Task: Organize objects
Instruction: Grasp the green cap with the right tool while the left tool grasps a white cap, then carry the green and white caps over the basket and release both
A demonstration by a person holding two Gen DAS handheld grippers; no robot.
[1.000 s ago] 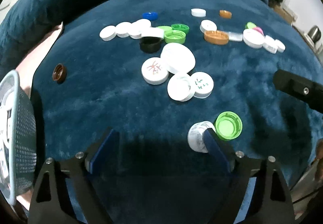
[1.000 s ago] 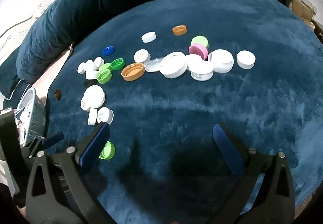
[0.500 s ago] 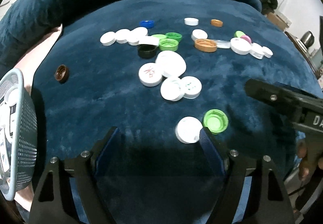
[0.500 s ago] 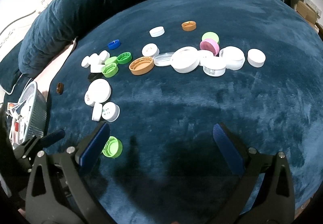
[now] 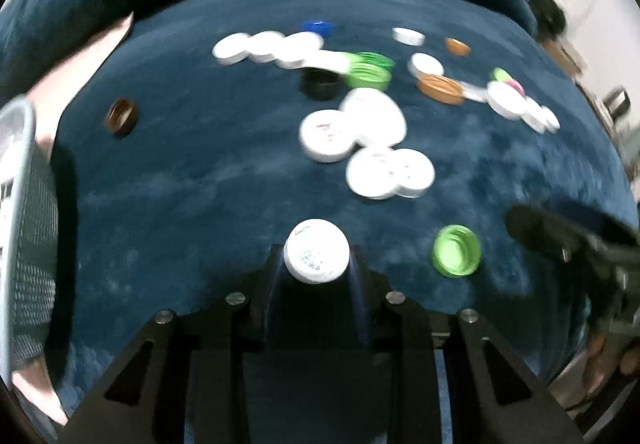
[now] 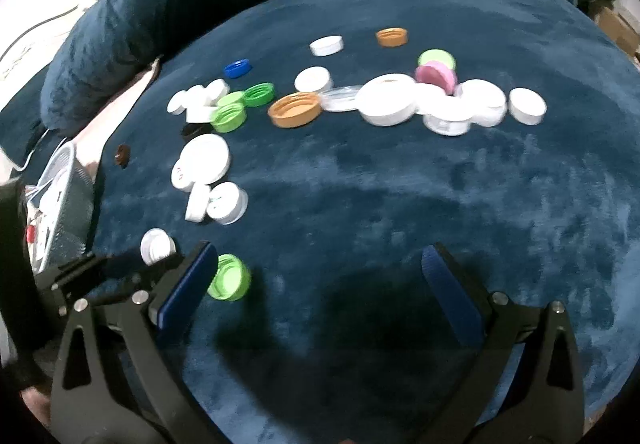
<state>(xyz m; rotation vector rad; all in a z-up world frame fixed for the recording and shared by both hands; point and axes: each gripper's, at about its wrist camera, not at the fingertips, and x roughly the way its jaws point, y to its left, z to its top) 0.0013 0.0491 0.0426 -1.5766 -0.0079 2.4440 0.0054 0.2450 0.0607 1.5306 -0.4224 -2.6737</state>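
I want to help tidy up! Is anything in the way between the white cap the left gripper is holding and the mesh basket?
Nothing visible is. The left gripper is shut on the white cap, and only bare blue blanket lies between it and the basket. The brown cap sits farther back, off that path.

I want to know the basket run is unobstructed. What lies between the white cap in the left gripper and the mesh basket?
In the left wrist view, only bare blue cushion lies between the white cap and the mesh basket.
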